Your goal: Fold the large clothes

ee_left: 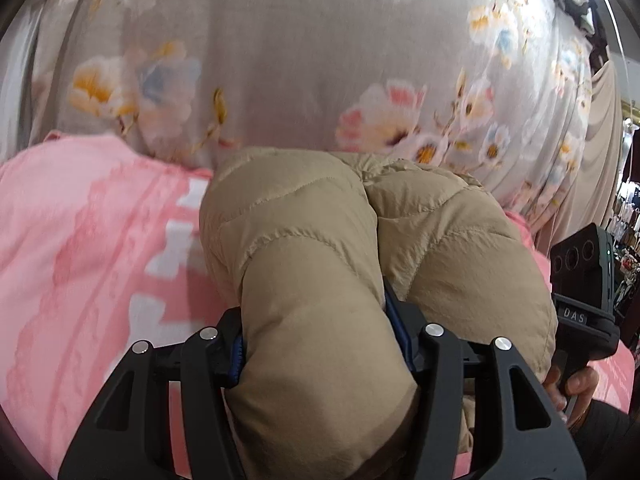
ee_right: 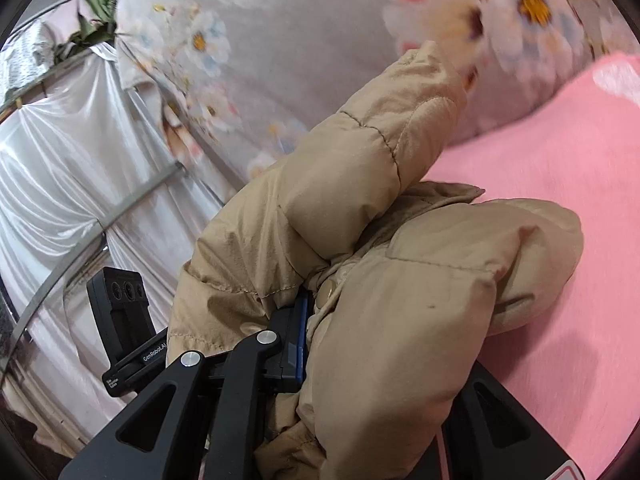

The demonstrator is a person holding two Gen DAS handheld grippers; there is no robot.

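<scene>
A floral grey cloth (ee_left: 304, 60) is filling the background of both views, hanging or draped behind the bed. Below it, a pink blanket (ee_left: 80, 248) with white patches is covering the bed surface, and pale satin drapes (ee_right: 60, 168) are showing at the left of the right wrist view.

One tan puffer jacket (ee_left: 320, 240) is the only garment being worked; it is bunched in thick quilted rolls just above the pink blanket, carried between both grippers and not lying flat. A snap button (ee_right: 329, 290) is showing on its front edge.

Two grippers are in play. The left gripper (ee_left: 320, 344) is clamping a fat padded roll of the jacket, its jaws standing fairly wide because the roll is bulky, blue pads pressing on either side. The right gripper (ee_right: 316, 312) is pinching a thinner edge of the jacket near the snap, jaws narrow (only one blue pad is showing; the other is buried under fabric). A person's hand (ee_left: 572, 384) is gripping the right tool's handle at the edge of the left view.

The step in hand seems to be carrying a gathered part of the jacket over and down toward the bed, probably laying one fold. Next, the move is calling for both grips to be lowered together until the padding is resting on the blanket, then released evenly so the puffy layers are not springing apart.
</scene>
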